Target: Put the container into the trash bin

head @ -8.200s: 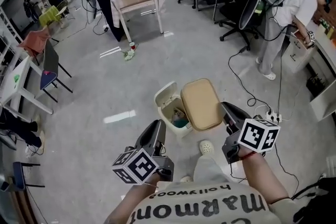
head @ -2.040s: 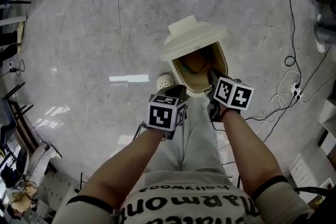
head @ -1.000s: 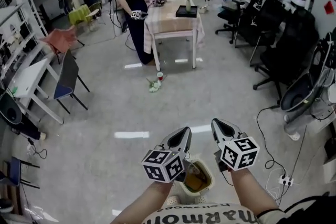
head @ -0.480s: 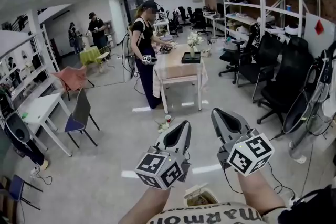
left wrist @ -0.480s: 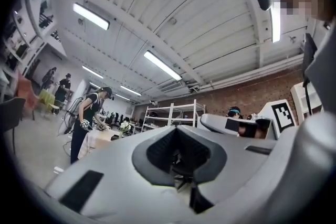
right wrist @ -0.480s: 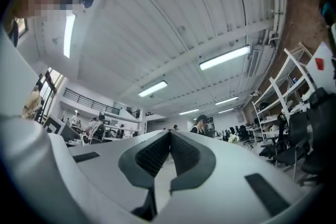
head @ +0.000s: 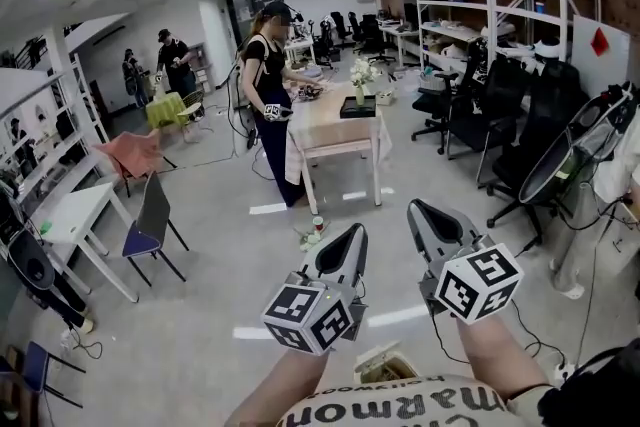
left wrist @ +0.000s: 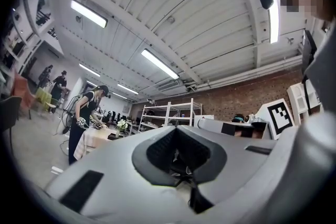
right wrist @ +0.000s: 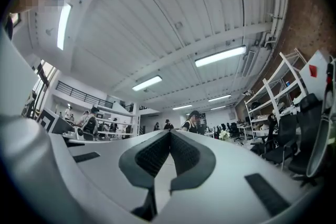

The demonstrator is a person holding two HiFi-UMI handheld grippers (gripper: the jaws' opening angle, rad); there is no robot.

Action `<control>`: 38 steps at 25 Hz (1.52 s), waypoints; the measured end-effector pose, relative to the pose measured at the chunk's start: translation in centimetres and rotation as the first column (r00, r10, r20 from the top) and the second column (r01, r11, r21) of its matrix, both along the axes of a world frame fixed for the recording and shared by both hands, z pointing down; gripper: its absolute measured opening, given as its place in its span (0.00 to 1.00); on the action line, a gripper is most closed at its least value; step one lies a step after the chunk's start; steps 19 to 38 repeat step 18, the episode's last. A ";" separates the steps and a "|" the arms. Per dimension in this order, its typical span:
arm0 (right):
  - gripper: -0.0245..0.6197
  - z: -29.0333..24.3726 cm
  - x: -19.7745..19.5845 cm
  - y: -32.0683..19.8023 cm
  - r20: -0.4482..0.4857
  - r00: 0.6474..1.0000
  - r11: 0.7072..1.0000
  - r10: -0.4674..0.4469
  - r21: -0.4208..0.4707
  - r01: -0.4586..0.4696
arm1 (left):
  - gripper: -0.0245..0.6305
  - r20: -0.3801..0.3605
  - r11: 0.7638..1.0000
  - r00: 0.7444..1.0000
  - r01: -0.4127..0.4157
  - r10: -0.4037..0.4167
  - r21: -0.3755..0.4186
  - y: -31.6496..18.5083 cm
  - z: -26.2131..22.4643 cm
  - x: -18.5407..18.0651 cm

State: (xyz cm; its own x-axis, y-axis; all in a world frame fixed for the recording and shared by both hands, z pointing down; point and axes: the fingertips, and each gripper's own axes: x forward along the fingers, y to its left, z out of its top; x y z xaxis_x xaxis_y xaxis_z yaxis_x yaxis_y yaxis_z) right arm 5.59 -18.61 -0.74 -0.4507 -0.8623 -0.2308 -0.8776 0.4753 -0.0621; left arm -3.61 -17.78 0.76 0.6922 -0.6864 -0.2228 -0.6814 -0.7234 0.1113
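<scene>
I see just the top of the cream trash bin (head: 384, 361) on the floor below me; I can't make out the container.

the pale grey, glossy floor (head: 200, 315) carries the trash bin (head: 383, 362) at the bottom edge, a cloth-covered desk (head: 335, 130) farther off, some small things (head: 314, 231) by its leg, and a blue chair (head: 150, 225) at left.

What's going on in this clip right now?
A person stands holding both handheld tools up in front. The left claw and the right claw are each shut on nothing. The cream plastic trash bin sits by their feet, barely in view. No container shows, so the drop looks done.
</scene>
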 end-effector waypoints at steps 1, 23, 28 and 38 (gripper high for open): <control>0.04 0.1 -0.1 0.0 -0.010 1.000 1.000 0.005 -0.002 -0.005 | 0.02 -0.001 1.000 1.000 -0.001 0.001 -0.001 0.0 0.0 0.0; 0.04 1.3 -0.2 0.6 0.004 1.000 0.998 0.017 -0.054 -0.016 | 0.02 -0.027 1.000 1.000 0.003 -0.004 -0.006 0.8 -0.2 -0.7; 0.04 1.3 -0.2 0.6 0.004 1.000 0.998 0.017 -0.054 -0.016 | 0.02 -0.027 1.000 1.000 0.003 -0.004 -0.006 0.8 -0.2 -0.7; 0.04 1.3 -0.2 0.6 0.004 1.000 0.998 0.017 -0.054 -0.016 | 0.02 -0.027 1.000 1.000 0.003 -0.004 -0.006 0.8 -0.2 -0.7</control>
